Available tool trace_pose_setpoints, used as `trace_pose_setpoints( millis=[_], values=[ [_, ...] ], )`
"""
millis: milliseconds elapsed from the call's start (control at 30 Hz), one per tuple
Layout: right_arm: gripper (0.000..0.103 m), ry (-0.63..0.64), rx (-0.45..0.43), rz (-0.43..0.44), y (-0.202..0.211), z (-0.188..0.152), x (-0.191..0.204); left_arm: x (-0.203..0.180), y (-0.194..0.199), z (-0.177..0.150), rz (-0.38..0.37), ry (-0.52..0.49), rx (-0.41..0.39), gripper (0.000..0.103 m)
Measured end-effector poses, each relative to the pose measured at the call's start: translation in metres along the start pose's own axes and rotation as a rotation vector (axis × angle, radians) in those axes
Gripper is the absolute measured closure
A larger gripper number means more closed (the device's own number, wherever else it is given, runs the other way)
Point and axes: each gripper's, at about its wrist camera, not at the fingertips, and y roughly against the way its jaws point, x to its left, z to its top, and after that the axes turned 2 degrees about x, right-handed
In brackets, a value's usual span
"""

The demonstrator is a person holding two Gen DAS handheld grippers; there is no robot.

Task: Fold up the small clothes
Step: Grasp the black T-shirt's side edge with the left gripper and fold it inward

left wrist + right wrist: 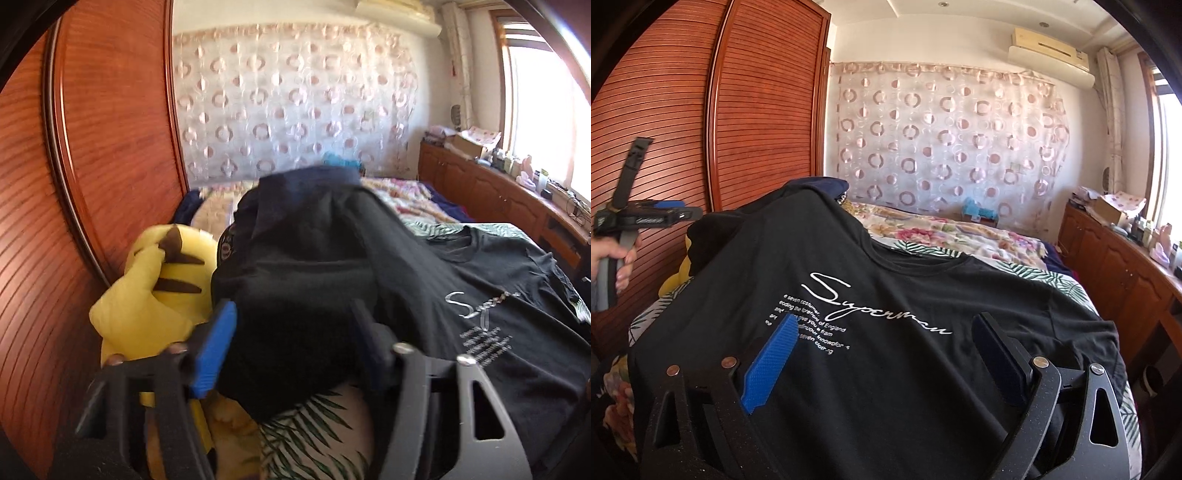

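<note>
Between our left hand-held gripper's (pixel 291 343) parted blue pads bunches the black cotton T-shirt's (pixel 886 314) sleeve, unpinched, shirt spread rightward across the bed (pixel 960 229) under our released right hand-held gripper (pixel 886 354).

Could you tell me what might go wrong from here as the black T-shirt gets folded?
The left claw looks open around bunched T-shirt fabric, so the sleeve may slip free and flop back. The raised cloth hangs beside the yellow plush toy and could drag or snag on it. The right claw is open and pins nothing, so the shirt may slide.
</note>
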Motion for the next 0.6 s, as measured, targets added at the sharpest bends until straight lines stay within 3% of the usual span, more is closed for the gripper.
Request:
trace_pose_setpoints(
  millis=[200, 333, 467, 533, 600],
  values=[
    [0.007, 0.009, 0.013, -0.002, -0.003, 0.003, 0.004, 0.015, -0.033, 0.014, -0.018, 0.013, 0.082, 0.05],
    [0.007, 0.013, 0.014, -0.007, -0.003, 0.008, 0.006, 0.022, -0.044, 0.014, -0.038, 0.033, 0.12, 0.067],
    [0.007, 0.013, 0.009, -0.011, -0.004, 0.011, 0.01, 0.023, -0.04, 0.015, -0.018, 0.018, 0.107, 0.082],
    [0.007, 0.012, 0.006, -0.013, -0.003, 0.01, 0.013, 0.02, -0.036, 0.016, 0.008, -0.011, 0.094, 0.1],
    [0.007, 0.011, 0.006, -0.012, -0.003, 0.01, 0.014, 0.017, -0.031, 0.019, 0.018, -0.029, 0.086, 0.1]
  ],
)
